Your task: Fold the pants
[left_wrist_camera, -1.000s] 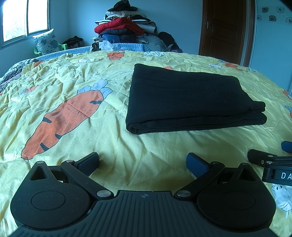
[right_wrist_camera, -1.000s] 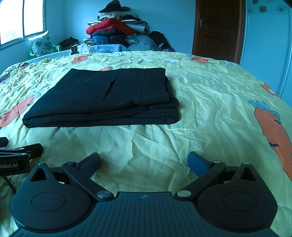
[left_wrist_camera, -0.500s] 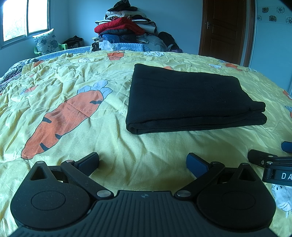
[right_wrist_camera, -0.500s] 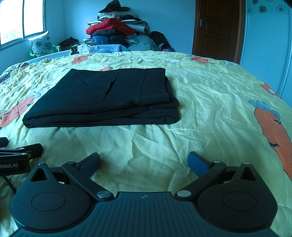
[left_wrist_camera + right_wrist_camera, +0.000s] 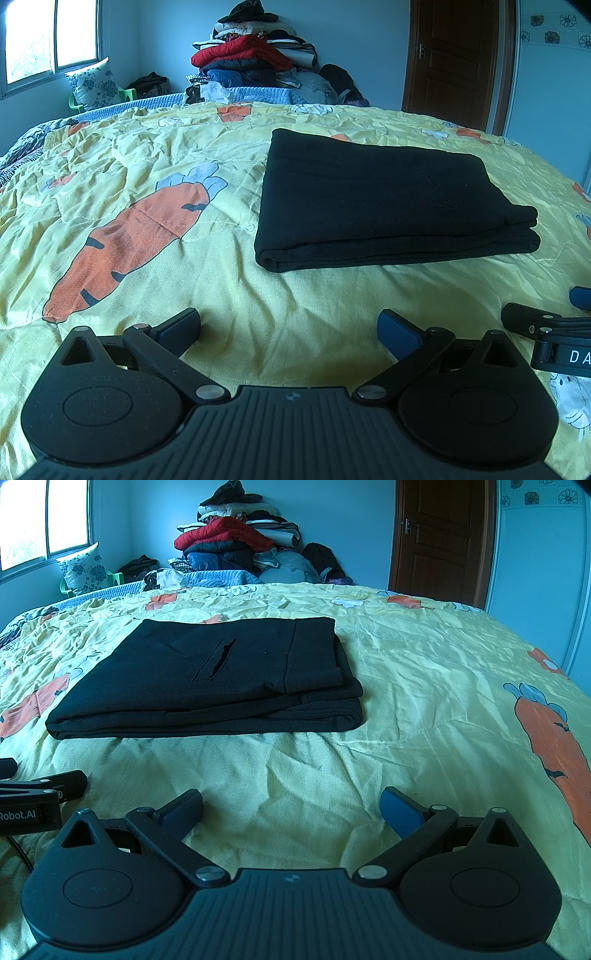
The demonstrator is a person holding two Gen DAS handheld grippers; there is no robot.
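The black pants [image 5: 384, 199] lie folded on the bed [image 5: 147, 177], soft, limp and light, best pinched at the stacked corners, while left tongs [image 5: 288, 326] and right tongs [image 5: 291, 806] gape empty.

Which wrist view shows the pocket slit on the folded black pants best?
The right wrist view: the pocket slit lies open on top of the folded black pants, clearly outlined. In the left wrist view the pants show only smooth dark fabric and stacked fold edges; no slit is discernible.
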